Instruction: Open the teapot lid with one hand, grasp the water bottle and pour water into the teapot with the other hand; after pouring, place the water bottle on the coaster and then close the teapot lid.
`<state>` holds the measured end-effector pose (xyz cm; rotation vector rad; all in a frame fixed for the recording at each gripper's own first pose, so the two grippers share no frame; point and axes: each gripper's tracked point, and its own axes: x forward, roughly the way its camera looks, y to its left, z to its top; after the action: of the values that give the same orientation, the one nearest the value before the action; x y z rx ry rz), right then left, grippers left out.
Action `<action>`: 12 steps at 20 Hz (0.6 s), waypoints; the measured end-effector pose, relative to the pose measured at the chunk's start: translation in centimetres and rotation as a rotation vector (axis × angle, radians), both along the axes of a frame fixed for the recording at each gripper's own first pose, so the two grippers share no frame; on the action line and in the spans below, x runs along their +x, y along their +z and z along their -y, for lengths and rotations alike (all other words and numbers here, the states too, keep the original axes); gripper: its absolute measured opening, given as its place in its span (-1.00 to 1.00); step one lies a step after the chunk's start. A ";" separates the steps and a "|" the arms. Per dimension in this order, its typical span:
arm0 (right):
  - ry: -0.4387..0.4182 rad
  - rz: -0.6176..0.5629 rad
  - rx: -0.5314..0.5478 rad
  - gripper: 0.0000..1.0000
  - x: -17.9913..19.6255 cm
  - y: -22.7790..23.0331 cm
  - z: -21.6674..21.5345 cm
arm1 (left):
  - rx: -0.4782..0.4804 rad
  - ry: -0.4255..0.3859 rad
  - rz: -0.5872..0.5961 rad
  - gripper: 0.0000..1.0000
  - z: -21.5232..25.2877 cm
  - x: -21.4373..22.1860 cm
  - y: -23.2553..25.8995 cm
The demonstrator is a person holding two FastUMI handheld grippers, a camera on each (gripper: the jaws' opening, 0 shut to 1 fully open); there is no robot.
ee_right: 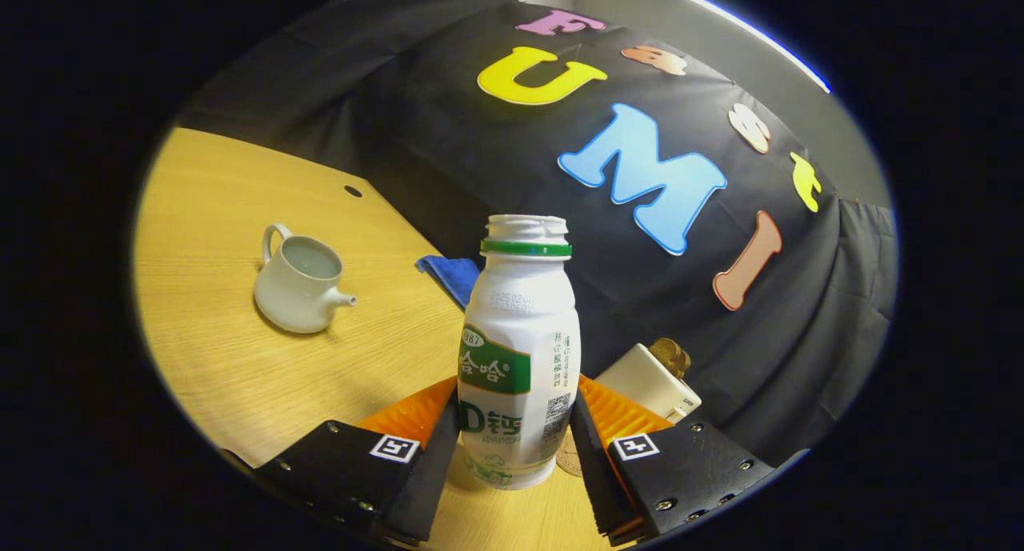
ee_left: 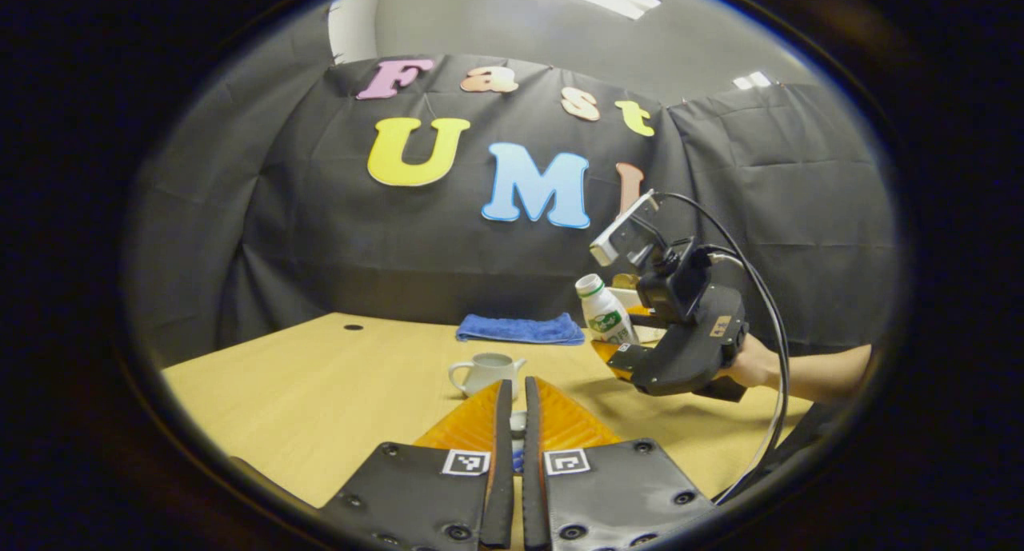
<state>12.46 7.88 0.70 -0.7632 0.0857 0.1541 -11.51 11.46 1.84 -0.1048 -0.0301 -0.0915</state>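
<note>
Right gripper [ee_right: 516, 443] fingers clamp white plastic water bottle [ee_right: 520, 351], uncapped, upright. Lidless white ceramic teapot [ee_right: 298, 283] at ten o'clock, well apart, bare wooden table [ee_right: 216, 375] between. Left gripper [ee_left: 517, 423] fingers narrow, pinching small white object, likely lid; cannot tell. Blue folded cloth [ee_left: 520, 329] near far table edge.

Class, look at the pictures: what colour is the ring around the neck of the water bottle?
Green. The ring sits just below the open mouth of the white water bottle, clearest in the right gripper view.

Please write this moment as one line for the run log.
left claw: shut on lid | right claw: shut on uncapped bottle | teapot: open, on table
</note>
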 end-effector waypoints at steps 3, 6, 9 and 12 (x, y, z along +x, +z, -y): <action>0.019 -0.019 -0.063 0.46 0.6 -0.7 -1.4 | -0.018 0.012 0.009 -0.79 -0.8 -1.0 -0.2; 0.028 -0.012 -0.164 0.46 1.0 -0.9 -2.5 | -0.032 0.024 -0.005 -0.78 -1.5 -1.4 -1.0; 0.051 0.002 -0.284 0.46 1.9 -1.5 -3.4 | -0.024 0.040 0.004 -0.71 -2.2 -1.7 -0.6; 0.066 0.043 -0.424 0.46 2.6 -1.0 -3.7 | -0.021 0.044 0.016 -0.70 -2.2 -1.7 -0.3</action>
<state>15.02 11.59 -0.28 -1.1924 0.0527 0.1849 -13.26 13.70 1.53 -0.1244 -0.0492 -0.0482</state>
